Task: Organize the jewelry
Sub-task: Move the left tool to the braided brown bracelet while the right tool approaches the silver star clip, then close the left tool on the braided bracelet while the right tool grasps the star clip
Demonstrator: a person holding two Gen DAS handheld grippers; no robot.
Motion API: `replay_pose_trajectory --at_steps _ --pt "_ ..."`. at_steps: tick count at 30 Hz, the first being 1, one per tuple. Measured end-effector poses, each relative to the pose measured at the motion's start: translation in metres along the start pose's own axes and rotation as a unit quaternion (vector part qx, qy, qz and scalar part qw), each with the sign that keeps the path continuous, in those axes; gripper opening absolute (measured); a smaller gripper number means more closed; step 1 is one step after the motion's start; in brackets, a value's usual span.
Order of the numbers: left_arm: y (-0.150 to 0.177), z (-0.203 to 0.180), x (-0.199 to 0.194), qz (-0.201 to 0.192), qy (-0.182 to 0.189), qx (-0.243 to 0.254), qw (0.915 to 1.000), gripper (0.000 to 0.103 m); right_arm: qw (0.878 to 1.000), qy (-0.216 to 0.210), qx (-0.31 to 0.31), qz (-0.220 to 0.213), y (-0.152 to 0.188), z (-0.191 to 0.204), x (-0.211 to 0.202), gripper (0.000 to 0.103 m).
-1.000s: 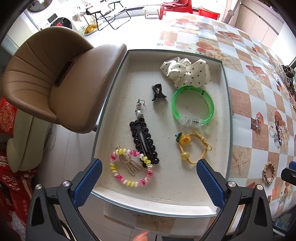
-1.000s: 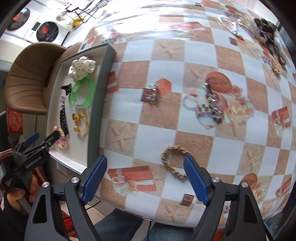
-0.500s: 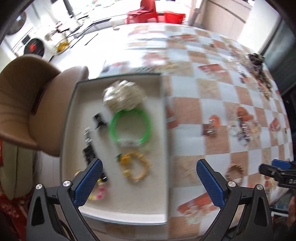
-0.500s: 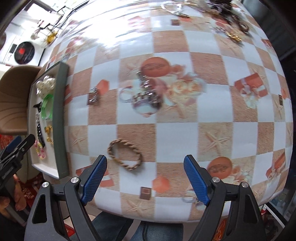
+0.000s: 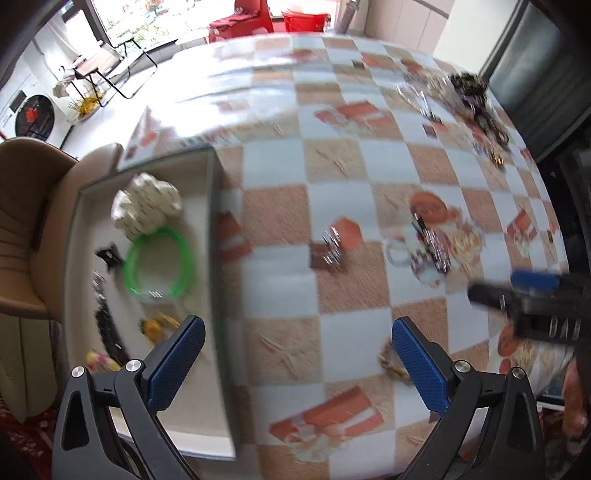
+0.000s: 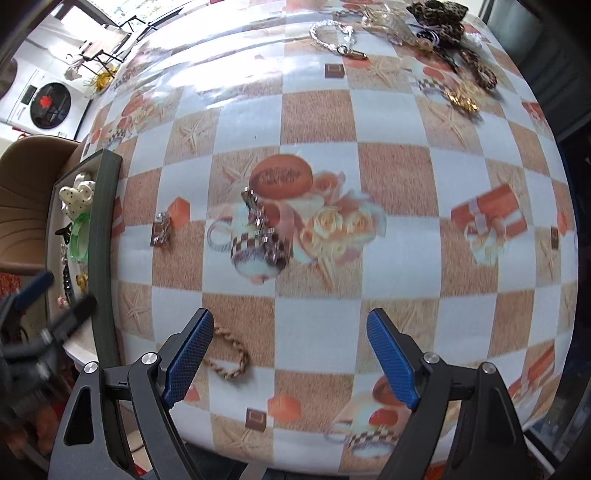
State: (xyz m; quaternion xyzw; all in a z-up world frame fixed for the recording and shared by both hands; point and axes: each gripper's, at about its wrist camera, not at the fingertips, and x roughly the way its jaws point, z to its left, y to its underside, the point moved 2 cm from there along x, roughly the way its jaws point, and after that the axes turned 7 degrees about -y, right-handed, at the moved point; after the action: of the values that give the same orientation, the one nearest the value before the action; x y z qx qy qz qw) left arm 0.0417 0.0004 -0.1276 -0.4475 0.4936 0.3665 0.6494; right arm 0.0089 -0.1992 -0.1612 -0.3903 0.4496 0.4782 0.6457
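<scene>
A grey tray (image 5: pixel 217 229) at the table's left edge holds a white dotted scrunchie (image 5: pixel 146 209), a green bangle (image 5: pixel 159 264), a black clip, a yellow bracelet and a bead bracelet. My left gripper (image 5: pixel 295 360) is open and empty above the tablecloth, right of the tray. My right gripper (image 6: pixel 290 354) is open and empty. A braided brown bracelet (image 6: pixel 231 356) lies by its left finger. A silver clip (image 6: pixel 161 230) and a silver chain (image 6: pixel 264 230) lie mid-table. The tray (image 6: pixel 105 229) also shows in the right wrist view.
Several more pieces lie at the table's far right corner: a silver bracelet (image 6: pixel 332 35), leopard-print scrunchies (image 6: pixel 448 20) and a gold piece (image 6: pixel 461 99). A brown chair (image 5: pixel 26 229) stands left of the tray. The checked tablecloth (image 6: pixel 388 258) covers the table.
My left gripper has swung right, from over the tray to over the tablecloth. My right gripper has also moved right, so the braided bracelet now lies by its left finger.
</scene>
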Motion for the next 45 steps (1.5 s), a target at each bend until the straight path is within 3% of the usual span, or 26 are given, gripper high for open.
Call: replay_pose_trajectory --at_steps 9,14,19,21,26,31,34,36,37,38,45 --pt "0.032 -0.027 0.033 0.055 0.018 -0.016 0.9982 0.082 0.999 -0.001 -0.046 0.005 -0.026 0.008 0.020 0.087" --pt "0.038 -0.041 0.043 0.061 0.029 -0.014 0.9976 0.075 0.997 0.002 -0.075 0.014 -0.034 0.018 0.034 0.079" --pt "0.042 -0.057 0.047 0.062 0.038 -0.004 0.9973 0.075 0.995 0.012 -0.097 0.021 -0.038 0.025 0.048 0.068" --pt "0.044 -0.064 0.049 0.062 0.036 0.004 0.9974 0.067 0.994 0.015 -0.104 0.023 -0.039 0.028 0.053 0.063" --pt "0.044 -0.076 0.048 0.053 0.026 0.018 0.9981 0.065 0.991 0.035 -0.129 0.017 -0.041 0.039 0.058 0.056" --pt "0.036 -0.087 0.046 0.047 0.024 0.027 0.9982 0.041 0.987 0.060 -0.146 0.011 -0.042 0.049 0.062 0.048" --pt "0.036 -0.089 0.044 0.047 0.027 0.030 0.9981 0.038 0.986 0.069 -0.150 0.008 -0.041 0.052 0.063 0.042" --pt "0.036 -0.089 0.043 0.047 0.032 0.030 0.9979 0.018 0.986 0.075 -0.148 0.005 -0.041 0.052 0.064 0.035" --pt "0.035 -0.089 0.043 0.050 0.041 0.028 0.9975 0.011 0.987 0.074 -0.145 0.003 -0.041 0.050 0.063 0.025" --pt "0.035 -0.089 0.043 0.052 0.050 0.025 0.9971 0.011 0.987 0.070 -0.141 0.003 -0.042 0.047 0.062 0.018" --pt "0.033 -0.077 0.038 0.065 0.107 -0.004 0.9921 0.011 0.993 0.044 -0.112 0.003 -0.042 0.026 0.051 0.018"
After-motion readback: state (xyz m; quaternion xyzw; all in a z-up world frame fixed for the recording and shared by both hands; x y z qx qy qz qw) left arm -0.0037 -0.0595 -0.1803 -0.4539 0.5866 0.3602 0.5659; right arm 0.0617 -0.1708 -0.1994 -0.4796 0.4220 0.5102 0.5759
